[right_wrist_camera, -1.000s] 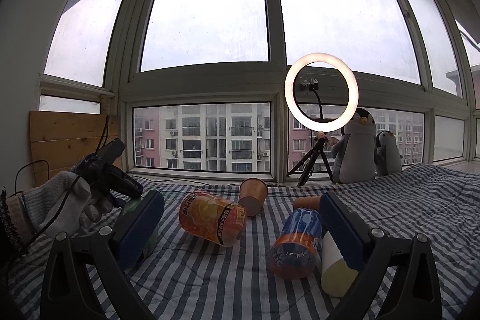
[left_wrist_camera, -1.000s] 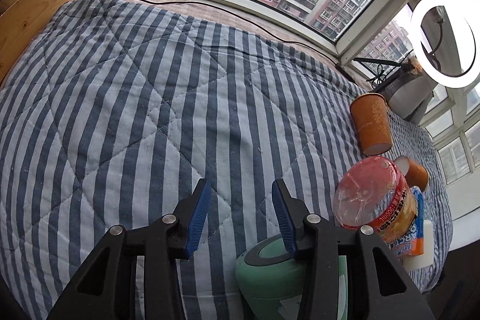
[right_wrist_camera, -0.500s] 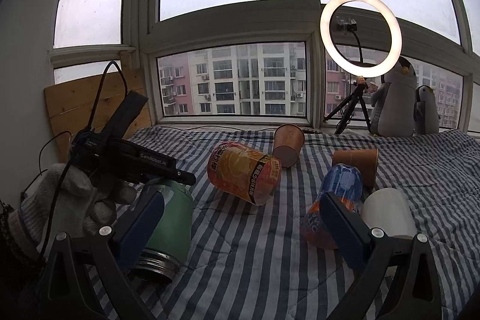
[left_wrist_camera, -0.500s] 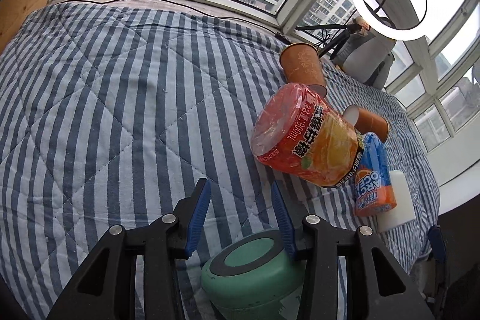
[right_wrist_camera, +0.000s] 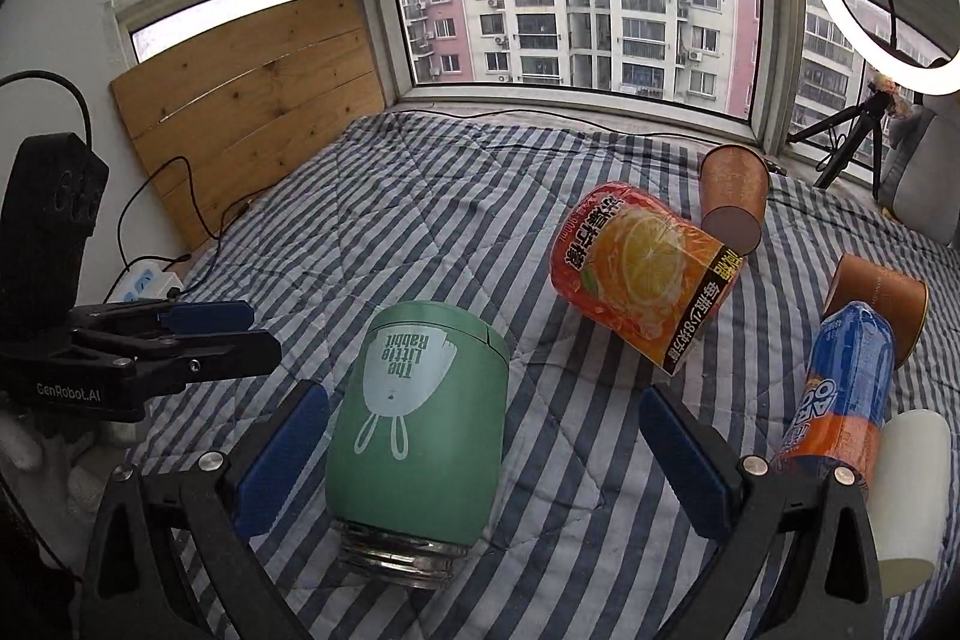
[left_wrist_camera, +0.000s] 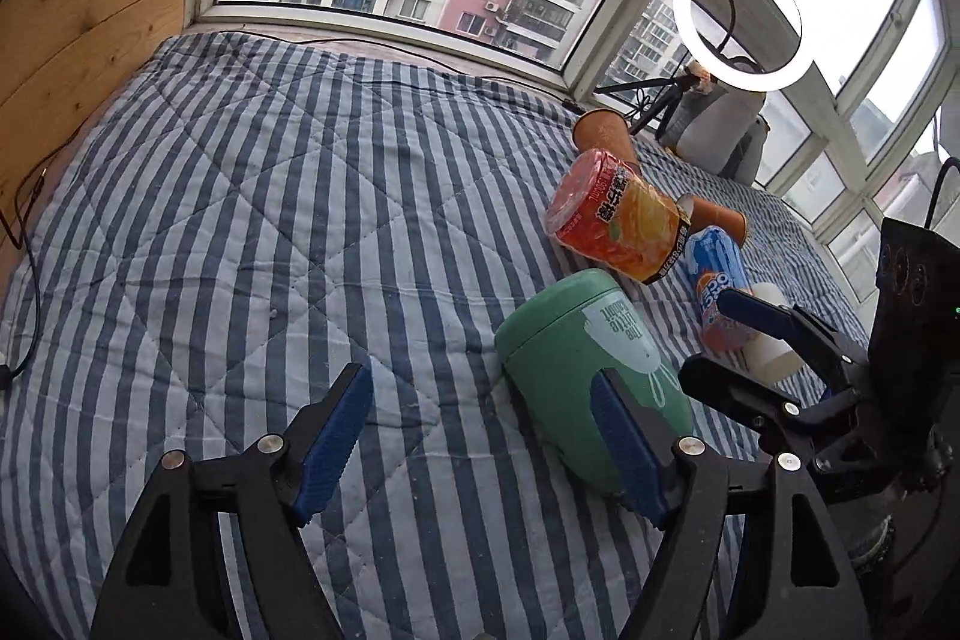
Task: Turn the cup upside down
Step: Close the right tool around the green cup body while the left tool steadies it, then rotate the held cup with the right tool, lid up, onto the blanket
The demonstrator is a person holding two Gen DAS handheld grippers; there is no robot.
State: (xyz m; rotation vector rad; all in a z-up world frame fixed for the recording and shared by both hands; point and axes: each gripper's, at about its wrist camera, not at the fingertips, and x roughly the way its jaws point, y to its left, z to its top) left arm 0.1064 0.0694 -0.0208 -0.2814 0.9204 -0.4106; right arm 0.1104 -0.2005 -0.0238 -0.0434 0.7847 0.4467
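A green cup (right_wrist_camera: 420, 400) with a white rabbit print stands on the striped quilt (right_wrist_camera: 456, 196) with its printed text inverted and a clear threaded rim at the bottom. It also shows in the left wrist view (left_wrist_camera: 591, 358). My left gripper (left_wrist_camera: 480, 436) is open and empty, just left of the cup; its right finger is in front of the cup's side. My right gripper (right_wrist_camera: 486, 451) is open and empty; the cup stands between its blue pads, nearer the left one.
An orange drink jar (right_wrist_camera: 642, 268) lies on its side behind the cup. Two brown paper cups (right_wrist_camera: 732, 196) (right_wrist_camera: 876, 304), a blue and orange bottle (right_wrist_camera: 840, 400) and a white cup (right_wrist_camera: 909, 484) lie to the right. A wooden board (right_wrist_camera: 252, 112) leans at left.
My left gripper has opened wide and let go of the green cup, drawing back from it. My right gripper has moved in close, so the cup now stands between its pads.
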